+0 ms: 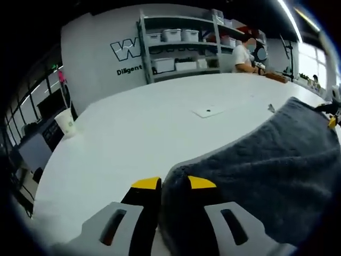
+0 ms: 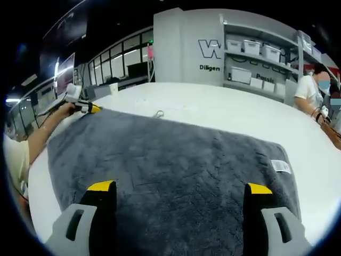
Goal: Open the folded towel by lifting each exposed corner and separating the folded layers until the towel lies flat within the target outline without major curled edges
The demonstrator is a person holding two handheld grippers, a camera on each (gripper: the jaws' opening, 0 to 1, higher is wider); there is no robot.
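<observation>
White tabletop carries the grey plush towel, whose corner the left gripper pinches while the right gripper hangs spread above; drawing that corner outward, low and taut, should flatten it.

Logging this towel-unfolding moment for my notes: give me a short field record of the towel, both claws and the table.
towel: grey towel, spread on the white table, white label near one corner
left claw: left claw shut on a towel corner
right claw: right claw open, jaws wide apart above the towel
other items: white cup at the table edge
background: storage shelves with bins
</observation>
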